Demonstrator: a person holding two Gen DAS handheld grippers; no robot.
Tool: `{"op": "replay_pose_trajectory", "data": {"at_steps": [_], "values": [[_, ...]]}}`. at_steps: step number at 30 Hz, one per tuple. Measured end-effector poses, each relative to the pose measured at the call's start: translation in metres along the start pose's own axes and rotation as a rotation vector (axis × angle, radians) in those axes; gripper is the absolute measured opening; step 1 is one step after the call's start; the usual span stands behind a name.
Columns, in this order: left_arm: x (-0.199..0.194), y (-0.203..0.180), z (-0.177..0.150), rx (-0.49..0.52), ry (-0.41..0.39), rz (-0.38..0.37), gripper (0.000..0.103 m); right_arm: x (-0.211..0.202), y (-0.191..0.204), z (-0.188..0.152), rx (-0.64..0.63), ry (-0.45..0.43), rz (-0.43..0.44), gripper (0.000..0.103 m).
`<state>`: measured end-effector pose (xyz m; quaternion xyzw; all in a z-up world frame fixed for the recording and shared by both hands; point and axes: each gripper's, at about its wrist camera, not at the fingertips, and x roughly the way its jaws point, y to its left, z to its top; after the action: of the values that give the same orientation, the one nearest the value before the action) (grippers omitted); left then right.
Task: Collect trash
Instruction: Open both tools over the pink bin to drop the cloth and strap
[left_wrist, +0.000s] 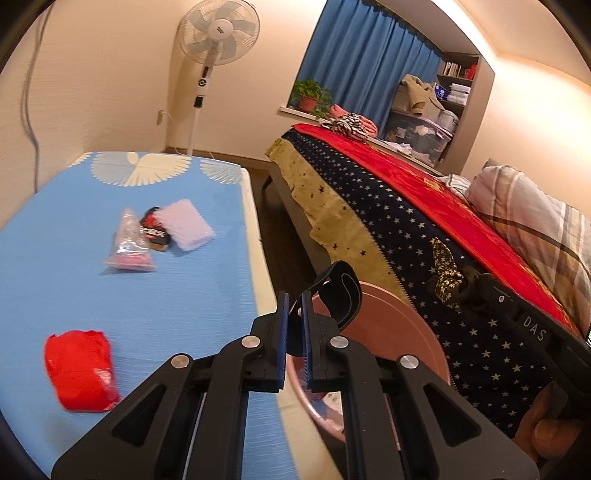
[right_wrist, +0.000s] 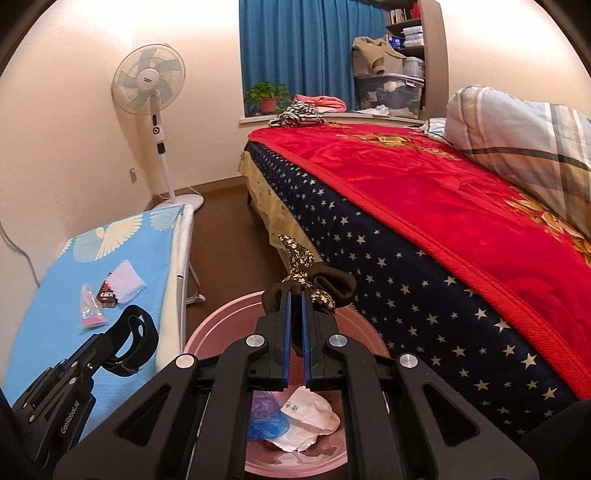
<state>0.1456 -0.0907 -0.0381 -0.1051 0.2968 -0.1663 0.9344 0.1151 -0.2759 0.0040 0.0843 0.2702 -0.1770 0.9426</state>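
Above the pink basin (right_wrist: 221, 325) beside the bed (right_wrist: 424, 229) | left gripper (left_wrist: 293, 308) clamped on a black strap (left_wrist: 341, 295) | right gripper (right_wrist: 295, 306) clamped on a dark patterned cloth (right_wrist: 314, 284) | basin holds white paper (right_wrist: 314, 413) and a blue bag (right_wrist: 267, 421) | blue table (left_wrist: 147, 295): red wrapper (left_wrist: 79, 369), clear bag (left_wrist: 129, 240), lilac cloth (left_wrist: 186, 225)

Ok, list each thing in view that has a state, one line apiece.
Left gripper: shut on a black strap, held over the basin.
Right gripper: shut on a dark patterned cloth, above the basin.
Pink basin: holds crumpled paper and blue plastic.
Red bag: crumpled, lying on the blue table.
Fan: blades look still.
Curtain: drawn shut.
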Motion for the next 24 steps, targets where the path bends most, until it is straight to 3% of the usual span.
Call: {"op": "replay_pose_trajectory", "data": {"at_steps": [6, 8, 9, 11, 17, 24], "values": [[0.008, -0.008, 0.001, 0.001, 0.02, -0.069, 0.008, 0.004, -0.007, 0.001, 0.021, 0.011, -0.031, 0.011], [0.01, -0.007, 0.002, -0.001, 0.026, -0.083, 0.018, 0.003, -0.009, 0.002, 0.028, 0.009, -0.042, 0.022], [0.01, -0.004, 0.002, -0.008, 0.028, -0.085, 0.029, 0.002, -0.01, 0.003, 0.033, 0.007, -0.045, 0.032], [0.009, 0.001, 0.002, -0.027, 0.027, -0.085, 0.032, 0.0, -0.012, 0.004, 0.035, 0.003, -0.046, 0.042], [-0.003, 0.014, 0.001, -0.032, 0.025, -0.043, 0.032, -0.005, -0.01, 0.006, 0.006, -0.004, -0.01, 0.045], [-0.026, 0.043, -0.001, -0.04, 0.008, 0.063, 0.032, -0.008, -0.001, 0.002, -0.018, -0.005, 0.054, 0.045]]}}
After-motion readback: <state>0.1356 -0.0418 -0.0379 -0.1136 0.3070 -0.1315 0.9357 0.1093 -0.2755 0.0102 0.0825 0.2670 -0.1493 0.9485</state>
